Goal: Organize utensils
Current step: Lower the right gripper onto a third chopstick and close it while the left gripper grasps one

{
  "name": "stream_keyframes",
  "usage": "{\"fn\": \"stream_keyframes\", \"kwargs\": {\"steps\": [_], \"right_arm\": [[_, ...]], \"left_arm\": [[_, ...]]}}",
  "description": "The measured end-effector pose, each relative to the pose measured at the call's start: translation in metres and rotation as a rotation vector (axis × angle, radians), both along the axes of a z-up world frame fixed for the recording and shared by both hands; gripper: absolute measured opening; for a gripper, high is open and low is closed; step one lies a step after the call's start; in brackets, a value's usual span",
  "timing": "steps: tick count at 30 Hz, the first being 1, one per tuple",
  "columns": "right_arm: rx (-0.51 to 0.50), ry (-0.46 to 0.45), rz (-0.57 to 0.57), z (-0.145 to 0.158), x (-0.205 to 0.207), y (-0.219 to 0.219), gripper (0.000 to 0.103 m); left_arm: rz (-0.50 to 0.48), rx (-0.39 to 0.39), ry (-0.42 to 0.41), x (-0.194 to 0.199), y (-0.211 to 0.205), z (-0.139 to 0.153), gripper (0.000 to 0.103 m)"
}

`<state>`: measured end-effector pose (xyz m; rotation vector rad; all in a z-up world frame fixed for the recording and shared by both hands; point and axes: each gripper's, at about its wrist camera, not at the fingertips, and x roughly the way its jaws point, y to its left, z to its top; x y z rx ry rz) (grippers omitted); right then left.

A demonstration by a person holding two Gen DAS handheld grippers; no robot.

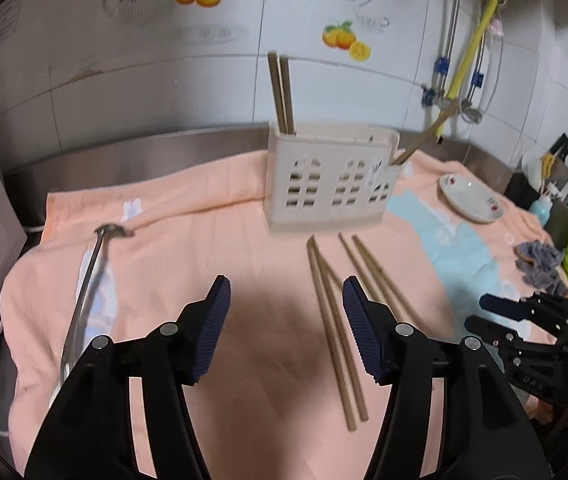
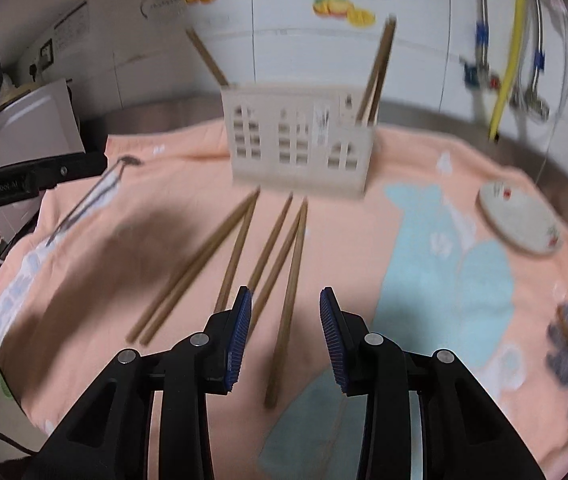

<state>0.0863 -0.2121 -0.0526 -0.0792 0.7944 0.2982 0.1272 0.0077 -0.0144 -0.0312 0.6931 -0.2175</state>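
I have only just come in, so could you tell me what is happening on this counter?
A person holds a two-finger gripper in each hand over a peach towel and is sorting utensils into a white holder. Some chopsticks already stand in the holder; several more chopsticks and a metal ladle lie loose on the towel. The left gripper and the right gripper are both open and empty, the right hovering just above the loose chopsticks.
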Motion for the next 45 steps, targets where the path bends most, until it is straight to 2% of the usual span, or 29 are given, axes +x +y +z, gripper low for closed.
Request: {"fn": "stream_keyframes", "kwargs": {"steps": [2, 8, 18, 22, 34, 39, 45], "right_arm": [[0.016, 0.034, -0.009, -0.012, -0.003, 0.000, 0.027], [0.056, 0.116, -0.026, -0.040, -0.004, 0.000, 0.019], [0.051, 0.146, -0.042, -0.053, 0.000, 0.003, 0.015], [0.042, 0.142, -0.050, -0.055, 0.001, 0.003, 0.011], [-0.039, 0.097, -0.047, -0.058, -0.005, 0.011, 0.009], [-0.038, 0.081, -0.061, -0.053, -0.007, 0.007, 0.008], [-0.020, 0.013, -0.081, -0.028, -0.009, -0.003, 0.007]], "left_arm": [[0.000, -0.009, 0.014, -0.001, 0.000, -0.006, 0.058], [0.013, -0.037, 0.047, -0.005, 0.002, -0.021, 0.058], [0.003, -0.051, 0.088, -0.010, -0.001, -0.040, 0.058], [-0.004, -0.053, 0.096, -0.011, -0.002, -0.044, 0.057], [-0.033, -0.051, 0.117, -0.017, -0.013, -0.053, 0.057], [-0.067, -0.051, 0.141, -0.018, -0.022, -0.060, 0.048], [-0.112, -0.049, 0.171, -0.017, -0.035, -0.071, 0.036]]}}
